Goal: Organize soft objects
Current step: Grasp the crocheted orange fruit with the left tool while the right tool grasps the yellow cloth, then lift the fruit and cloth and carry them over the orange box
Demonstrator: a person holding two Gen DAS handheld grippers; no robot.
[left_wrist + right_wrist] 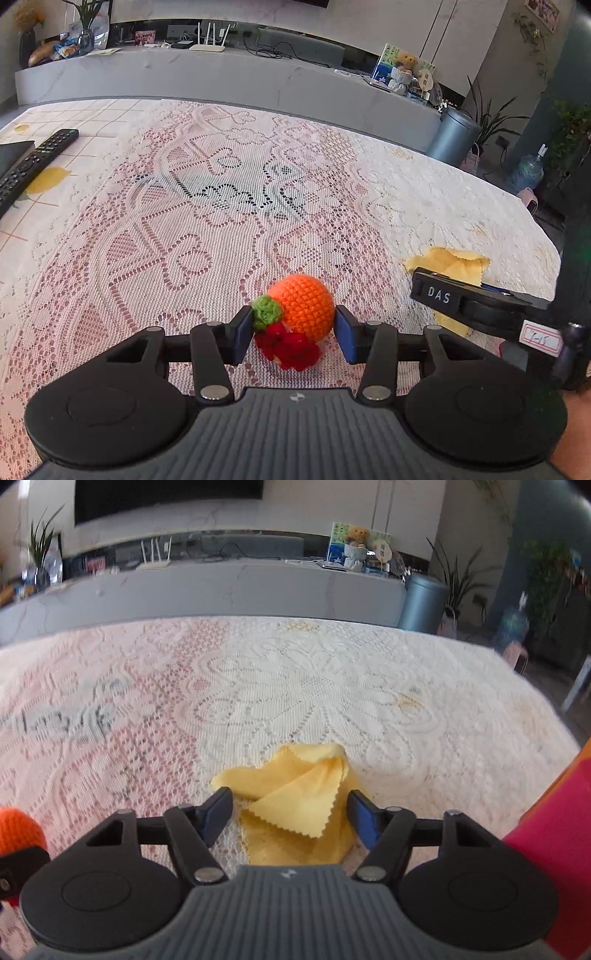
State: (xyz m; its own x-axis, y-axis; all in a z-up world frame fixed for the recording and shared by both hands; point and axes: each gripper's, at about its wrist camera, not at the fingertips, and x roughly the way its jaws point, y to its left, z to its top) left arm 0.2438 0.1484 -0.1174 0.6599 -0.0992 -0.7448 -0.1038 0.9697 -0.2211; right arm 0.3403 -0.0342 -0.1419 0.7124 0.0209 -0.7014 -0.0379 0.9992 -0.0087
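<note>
A crocheted orange ball (306,302) with a green leaf sits between the blue pads of my left gripper (294,332), which is shut on it; both pads touch its sides. A red knitted piece (291,347) hangs or lies just under the ball. A crumpled yellow cloth (295,805) lies on the lace tablecloth between the fingers of my right gripper (291,814), which stands open around it without pinching it. In the left wrist view the same yellow cloth (454,262) shows at the right, with one of the right gripper's fingers (439,293) over it.
A black remote control (37,158) and a dark flat object (13,155) lie at the table's left edge. A pink and orange box (554,849) stands close on the right of the right gripper. The lace tablecloth (314,686) stretches to the far edge.
</note>
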